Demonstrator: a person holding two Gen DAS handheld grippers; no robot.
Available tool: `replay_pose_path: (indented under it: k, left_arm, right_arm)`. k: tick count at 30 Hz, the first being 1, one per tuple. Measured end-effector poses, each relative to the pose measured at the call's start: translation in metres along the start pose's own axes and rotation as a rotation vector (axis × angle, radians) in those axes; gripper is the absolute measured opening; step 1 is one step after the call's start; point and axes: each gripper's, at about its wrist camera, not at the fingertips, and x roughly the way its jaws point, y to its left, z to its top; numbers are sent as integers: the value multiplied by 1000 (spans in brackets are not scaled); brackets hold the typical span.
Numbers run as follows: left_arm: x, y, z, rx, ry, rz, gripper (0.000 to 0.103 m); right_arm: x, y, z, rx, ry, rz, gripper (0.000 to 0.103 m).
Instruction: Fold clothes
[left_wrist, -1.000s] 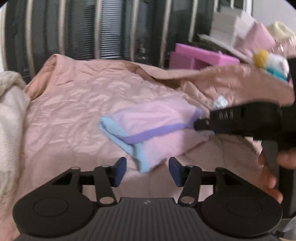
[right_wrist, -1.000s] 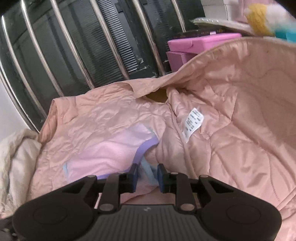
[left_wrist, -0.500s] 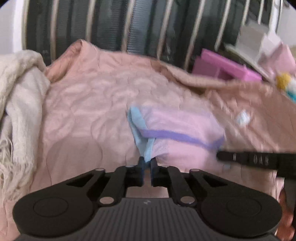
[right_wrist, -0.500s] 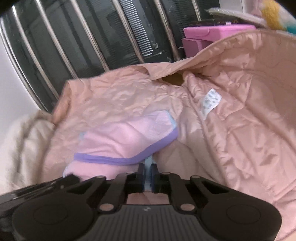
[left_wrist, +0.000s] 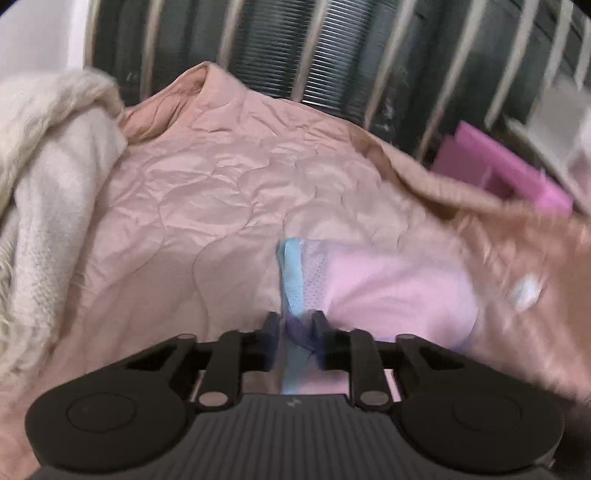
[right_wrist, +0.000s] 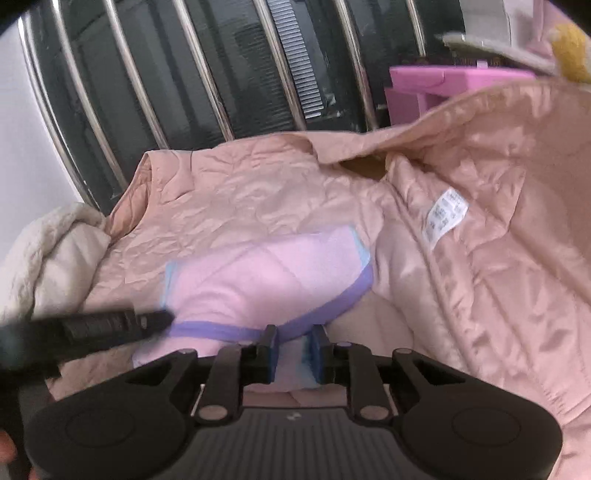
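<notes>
A small pink garment (left_wrist: 399, 288) with blue and purple trim lies on a quilted peach-pink jacket (left_wrist: 221, 192). My left gripper (left_wrist: 295, 328) has the bunched blue and purple trim of one corner between its pads, and its jaws are opening slightly. In the right wrist view the same garment (right_wrist: 280, 273) is stretched flat, with its purple hem running toward my right gripper (right_wrist: 294, 345). That gripper is shut on pink and blue cloth at the near edge. The left gripper (right_wrist: 162, 319) reaches in from the left at the garment's other corner.
The jacket (right_wrist: 251, 192) spreads under everything, its white care label (right_wrist: 445, 216) showing at right. A cream fleece blanket (left_wrist: 44, 184) is piled at left. Dark upright bars (right_wrist: 221, 74) stand behind, with a pink box (right_wrist: 443, 88) at back right.
The left gripper, open a second ago, closed on the garment's blue-trimmed corner and shifted left. The right gripper narrowed on the near hem, and the garment now lies spread between the two.
</notes>
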Motion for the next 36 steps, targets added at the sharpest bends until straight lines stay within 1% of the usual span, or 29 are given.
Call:
replay_pose_path:
  k: [1, 3, 4, 6, 7, 8, 9, 10, 11, 13, 14, 15, 16, 17, 18, 20, 23, 24, 26, 27, 28, 30, 31, 33, 36]
  left_arm:
    - [-5, 4, -2, 2, -11, 10, 20]
    - [-18, 16, -5, -11, -32, 24, 20]
    - [-29, 24, -4, -28, -44, 9, 20]
    - [-62, 33, -3, -26, -84, -10, 23]
    - [-84, 35, -5, -13, -110, -9, 33]
    - [-106, 36, -8, 1, -137, -7, 52]
    - [-129, 36, -10, 15, -164, -5, 60]
    - [-152, 38, -16, 18, -182, -11, 71]
    - [-175, 38, -26, 17, -196, -23, 75]
    - [-210, 41, -47, 12, -212, -35, 79]
    - [-226, 42, -59, 5, -217, -33, 81]
    - [-239, 43, -71, -2, -219, -27, 82]
    - [-250, 44, -86, -3, -216, -13, 83]
    - [-258, 44, -100, 1, -206, 4, 84]
    - [-265, 44, -112, 7, -196, 22, 85]
    - [-272, 46, -139, 5, -146, 55, 88]
    - [-268, 53, -175, 19, -31, 41, 94]
    - [-267, 56, -184, 23, -18, 45, 96]
    - [-265, 62, -202, 27, -3, 58, 100]
    - [-263, 63, -207, 40, -9, 63, 101]
    - [-260, 64, -209, 56, -16, 65, 103]
    - [-248, 62, -210, 87, -14, 101, 103]
    - [-244, 63, -210, 94, -24, 119, 103]
    - [-238, 64, -209, 102, -32, 142, 103]
    - [-230, 68, -199, 87, -2, 119, 103]
  right_arm:
    - [-6, 2, 2, -4, -10, -18, 20]
    - [-19, 7, 4, -16, -64, -35, 23]
    - [-27, 10, 5, -25, -85, -37, 26]
    - [-45, 17, 5, -31, -123, -22, 27]
    - [-56, 22, 5, -34, -130, -17, 26]
    - [-67, 27, 5, -37, -136, -11, 27]
    - [-80, 32, 4, -44, -146, -5, 28]
    - [-101, 40, -3, -69, -169, -2, 33]
    - [-122, 48, -10, -94, -192, 2, 38]
    - [-162, 64, -25, -137, -235, 16, 58]
    - [-184, 70, -37, -158, -252, 29, 62]
    - [-202, 75, -49, -178, -254, 43, 69]
    - [-219, 78, -63, -203, -248, 61, 73]
    - [-234, 81, -77, -228, -240, 77, 74]
    - [-245, 83, -91, -251, -217, 86, 76]
    - [-261, 84, -119, -301, -166, 87, 76]
    - [-279, 79, -159, -332, -100, 76, 76]
    - [-283, 76, -170, -328, -88, 76, 77]
    - [-283, 67, -189, -290, -72, 109, 80]
    - [-278, 63, -195, -255, -62, 124, 84]
    - [-271, 60, -201, -211, -59, 126, 87]
    - [-255, 59, -206, -167, -78, 97, 90]
    - [-248, 60, -208, -159, -95, 64, 94]
    - [-233, 64, -209, -161, -122, -6, 97]
    - [-213, 67, -205, -168, -122, -37, 99]
